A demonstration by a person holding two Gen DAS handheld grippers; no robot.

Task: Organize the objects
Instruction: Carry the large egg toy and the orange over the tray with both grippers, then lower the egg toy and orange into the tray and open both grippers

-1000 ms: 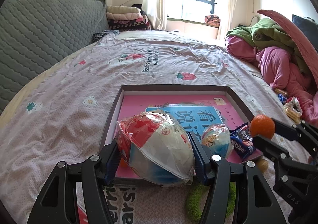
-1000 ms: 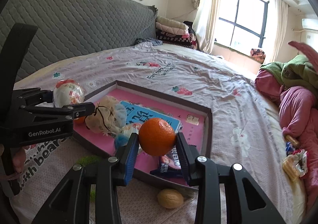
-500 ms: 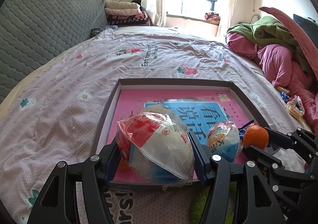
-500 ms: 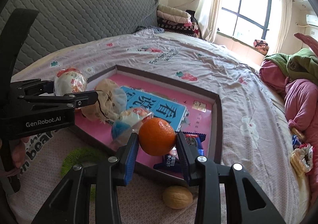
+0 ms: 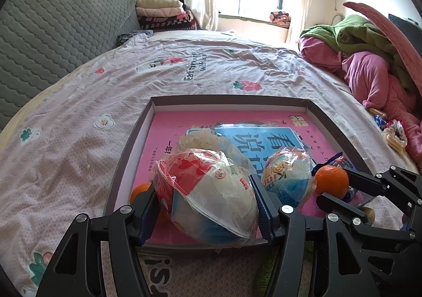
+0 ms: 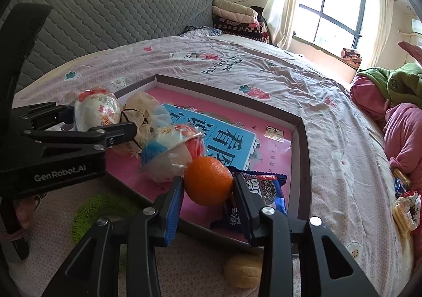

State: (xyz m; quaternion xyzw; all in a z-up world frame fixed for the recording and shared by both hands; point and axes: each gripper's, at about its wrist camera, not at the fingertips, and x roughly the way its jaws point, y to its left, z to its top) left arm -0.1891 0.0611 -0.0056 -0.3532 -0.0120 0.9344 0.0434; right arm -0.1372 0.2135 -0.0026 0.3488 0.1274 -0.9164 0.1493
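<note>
left claw [image 5: 205, 199] marked "genrobot.ai" clamps a plastic-wrapped red-and-white egg-shaped toy [image 5: 208, 196]; right claw [image 6: 208, 186] grips a round orange tangerine [image 6: 208, 184] over the pink-lined shallow box [image 6: 303, 165], cookie packet [image 6: 263, 191] at 3 o'clock.

Left gripper [image 5: 207, 198]: your fingers are clamped on a wrapped snack ball [image 5: 208, 196], held low and level.
Right gripper [image 6: 208, 186]: your fingers pinch an orange [image 6: 208, 184], just right of the left gripper.
</note>
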